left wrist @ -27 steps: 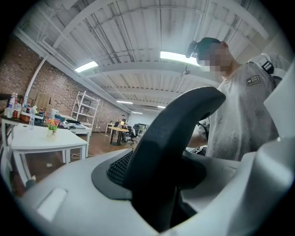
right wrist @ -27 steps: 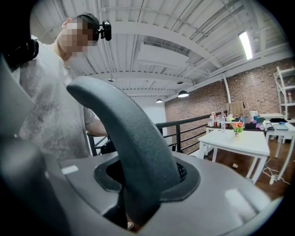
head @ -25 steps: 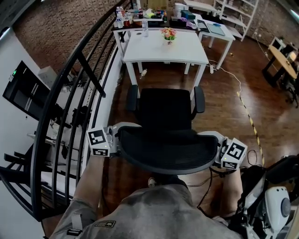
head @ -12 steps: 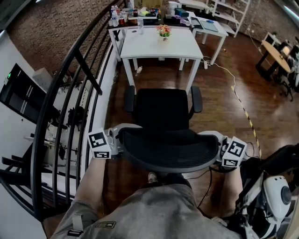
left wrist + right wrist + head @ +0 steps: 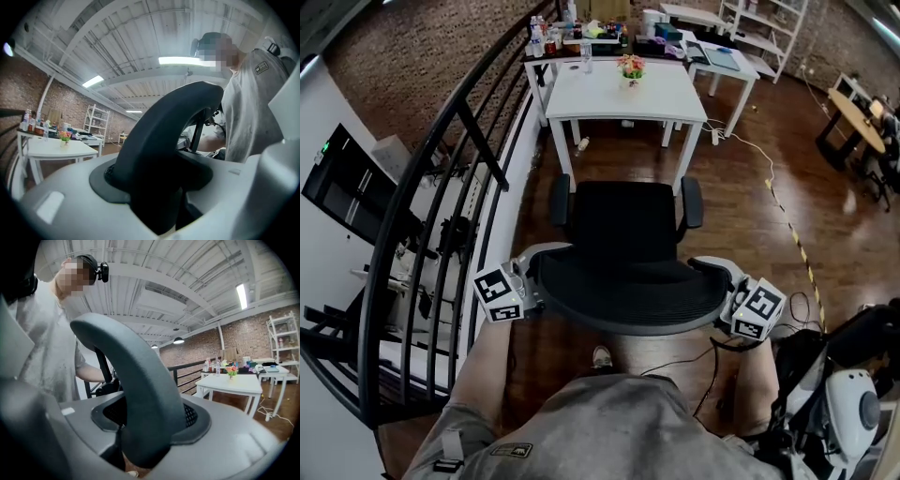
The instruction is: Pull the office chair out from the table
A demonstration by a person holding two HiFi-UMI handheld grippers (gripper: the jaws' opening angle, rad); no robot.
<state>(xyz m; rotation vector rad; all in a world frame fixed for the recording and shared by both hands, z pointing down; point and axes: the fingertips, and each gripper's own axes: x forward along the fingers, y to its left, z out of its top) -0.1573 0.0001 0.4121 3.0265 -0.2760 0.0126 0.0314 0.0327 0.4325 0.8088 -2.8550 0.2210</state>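
Observation:
The black office chair (image 5: 623,220) stands on the wood floor in front of the white table (image 5: 619,94), its seat out from under the tabletop. Its curved mesh backrest (image 5: 628,291) is nearest me. My left gripper (image 5: 542,281) straddles the backrest's left end and my right gripper (image 5: 717,292) the right end. Both sets of jaws have just been opening. In the left gripper view the backrest rim (image 5: 164,131) sits between the grey jaws with a dark gap on one side. The right gripper view shows the rim (image 5: 136,390) between that gripper's jaws too, with gaps beside it.
A black railing (image 5: 441,187) runs along the left, with a dark monitor (image 5: 347,183) beyond it. A flower pot (image 5: 631,67) stands on the table, and more tables and shelves lie behind. A cable (image 5: 769,178) trails over the floor at right. White equipment (image 5: 853,412) sits at bottom right.
The chair has come a little further from the table toward me. Both grippers' jaws stand wider round the backrest ends than before.

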